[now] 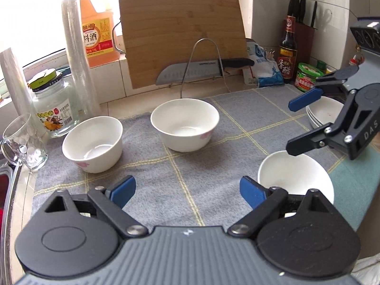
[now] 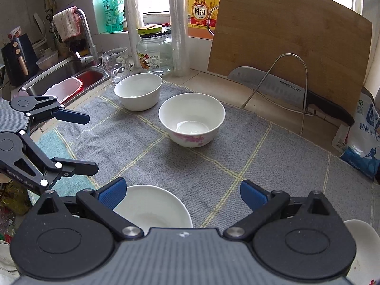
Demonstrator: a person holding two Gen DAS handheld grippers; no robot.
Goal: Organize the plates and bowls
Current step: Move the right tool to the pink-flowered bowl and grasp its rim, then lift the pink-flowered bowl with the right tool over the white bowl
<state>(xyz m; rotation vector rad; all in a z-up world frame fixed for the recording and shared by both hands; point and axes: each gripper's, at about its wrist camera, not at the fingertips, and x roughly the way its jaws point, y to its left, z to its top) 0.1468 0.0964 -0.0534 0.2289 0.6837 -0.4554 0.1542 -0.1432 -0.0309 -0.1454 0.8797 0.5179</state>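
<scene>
Both grippers hang over the grey cloth (image 1: 194,185) with jaws spread wide and nothing between them: the left gripper (image 1: 187,191) and the right gripper (image 2: 182,193). Three white bowls stand apart on the cloth: the far bowl (image 2: 138,91), the middle bowl (image 2: 192,119) and the near bowl (image 2: 154,210). What looks like a stack of bowls (image 1: 325,112) sits partly hidden behind the right gripper.

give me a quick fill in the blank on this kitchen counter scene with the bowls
1. The knife rests on a wire rack in front of the ____ cutting board.
2. Both the left hand-held gripper and the right hand-held gripper are ____.
3. Away from the stack, ____ single bowls sit on the grey mat.
4. The pattern on the middle bowl is ____.

Missing words: wooden; open; three; pink
</scene>
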